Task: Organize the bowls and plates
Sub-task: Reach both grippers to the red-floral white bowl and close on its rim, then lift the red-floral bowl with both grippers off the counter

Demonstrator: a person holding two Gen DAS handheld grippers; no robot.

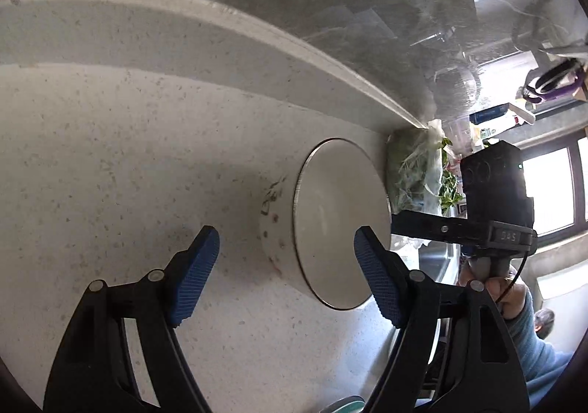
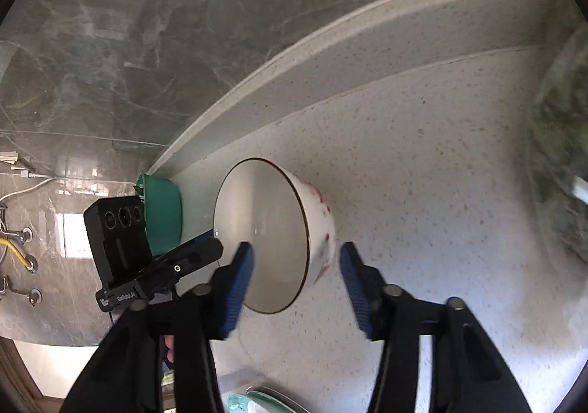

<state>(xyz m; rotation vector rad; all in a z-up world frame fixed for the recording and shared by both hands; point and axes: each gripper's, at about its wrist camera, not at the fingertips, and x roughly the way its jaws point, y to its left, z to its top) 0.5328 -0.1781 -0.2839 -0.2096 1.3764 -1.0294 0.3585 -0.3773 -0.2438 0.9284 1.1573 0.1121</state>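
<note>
A white bowl (image 1: pixel 330 229) with a dark rim and red markings stands on the speckled white counter (image 1: pixel 110 174). My left gripper (image 1: pixel 286 247) is open, its blue pads on either side of the bowl's wall, a little short of it. In the right wrist view the same bowl (image 2: pixel 268 229) sits between the open pads of my right gripper (image 2: pixel 296 258). Each gripper shows in the other's view, the right one (image 1: pixel 477 221) and the left one (image 2: pixel 147 266). A green bowl (image 2: pixel 165 214) stands behind the white one near the backsplash.
A bag of leafy greens (image 1: pixel 419 170) lies beyond the bowl by the counter's raised back ledge (image 1: pixel 183 27). A grey marble wall (image 2: pixel 147 27) rises behind. Plate rims (image 2: pixel 257 402) show at the bottom edge. A window (image 1: pixel 547 188) is at far right.
</note>
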